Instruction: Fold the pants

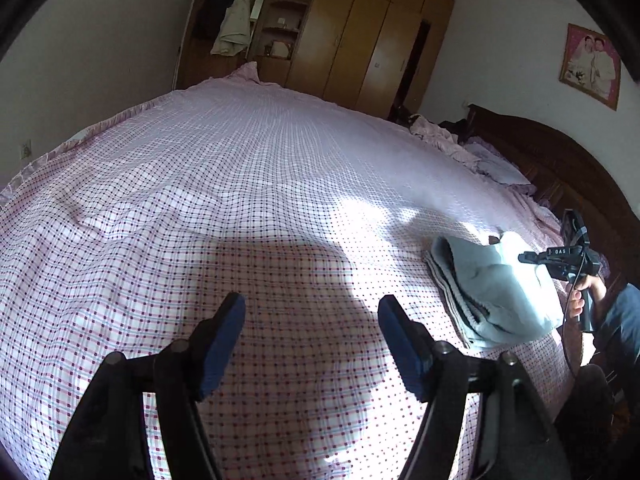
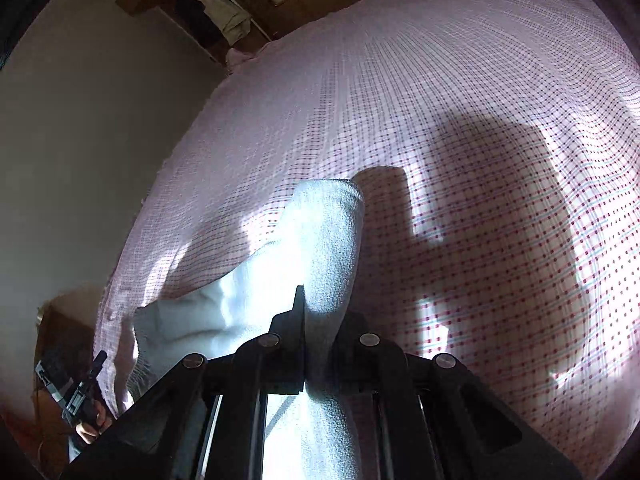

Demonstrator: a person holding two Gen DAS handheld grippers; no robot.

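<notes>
The pants (image 1: 500,292), pale blue and bundled in folds, lie near the bed's (image 1: 240,184) edge toward the headboard (image 1: 560,160). The right gripper (image 2: 320,308) has its jaws clamped on a fold of them, lifted clear of the checked pink sheet. The left gripper (image 1: 312,320) hangs over bare sheet, jaws wide apart and holding nothing. A wooden wardrobe (image 1: 360,40) stands beyond the bed; a framed photo (image 1: 591,66) hangs on the white wall.
</notes>
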